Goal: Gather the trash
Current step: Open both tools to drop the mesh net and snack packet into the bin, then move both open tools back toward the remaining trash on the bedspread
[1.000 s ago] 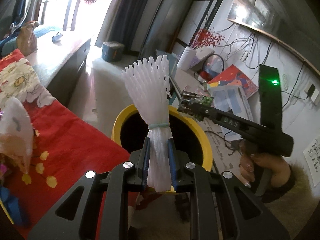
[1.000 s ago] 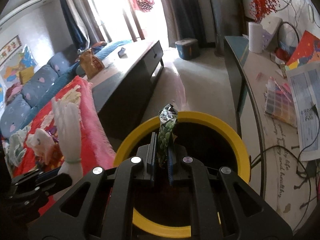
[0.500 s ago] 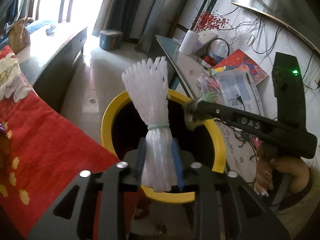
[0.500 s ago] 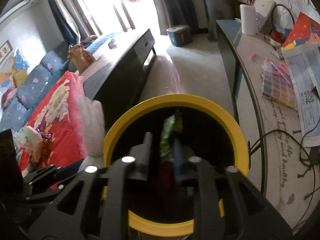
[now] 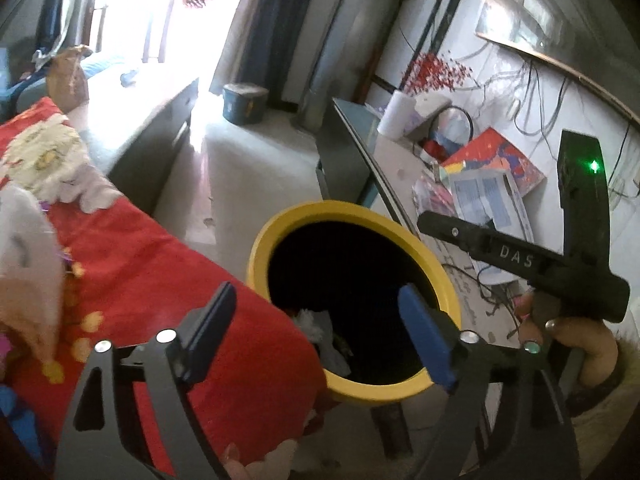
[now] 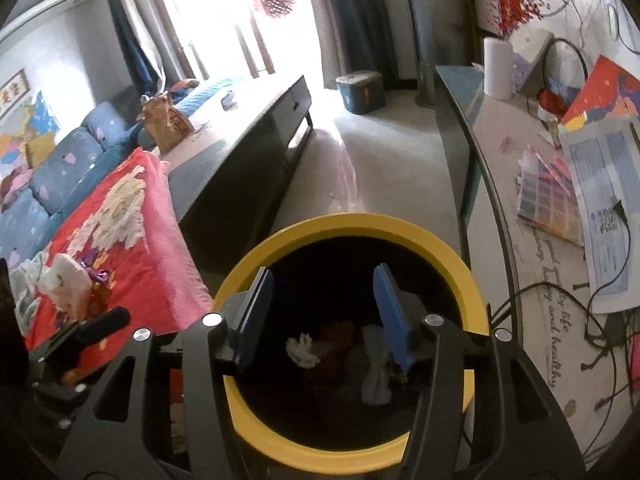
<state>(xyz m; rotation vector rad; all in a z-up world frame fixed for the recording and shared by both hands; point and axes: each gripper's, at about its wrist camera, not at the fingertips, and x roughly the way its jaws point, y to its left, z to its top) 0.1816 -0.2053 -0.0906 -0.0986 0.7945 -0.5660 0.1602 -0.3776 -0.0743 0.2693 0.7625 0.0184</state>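
Both wrist cams look down, sharing bin (image 5: 256, 256).

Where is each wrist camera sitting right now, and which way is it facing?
Left wrist: behind the left gripper, jaws opening and empty, facing down at the yellow bin; right gripper and hand show.
Right wrist: behind the right gripper, jaws opening, empty, over the bin.
Shared: bin, red blanket, desk.

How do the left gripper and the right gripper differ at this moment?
The left gripper has its jaws spread wider than the right gripper. The left gripper sits over the near edge of the yellow-rimmed bin, beside the red blanket; the right gripper is centred over the bin's opening. Shared: both are opening, hold nothing between their pads, and point down into the bin, where trash lies.
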